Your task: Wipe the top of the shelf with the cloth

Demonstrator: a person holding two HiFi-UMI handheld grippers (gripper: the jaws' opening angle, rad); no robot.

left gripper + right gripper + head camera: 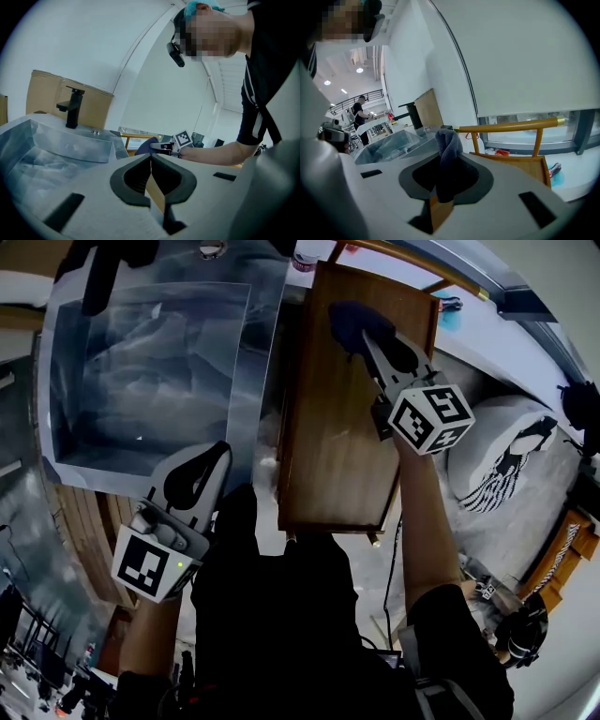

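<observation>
The right tongs (367, 338) are clamped on the dark blue cloth (352, 322); in the right gripper view a bunched fold of it stands up between the jaws. The cloth lies at the far end of the wooden shelf top (333, 451) and appears to touch the board there. The left tongs (218, 454) are closed with nothing between them. They hang at the near left of the shelf, beside the steel sink (141, 381), and take no part in the work. The step in hand is judged to be a wiping stroke beginning at the far end. To do it well, hold the clamp firm so that the cloth cannot slip out under drag. Tilt the right tongs low so that the loose bulk of the cloth, not the hard jaw tips, bears on the wood. Draw the cloth from far to near along the board's length with light, even pressure. Repeat in overlapping lanes from the left edge to the right edge. End each stroke at the near edge without running off it. Hold the left tongs clear of the shelf and the wiping path.
</observation>
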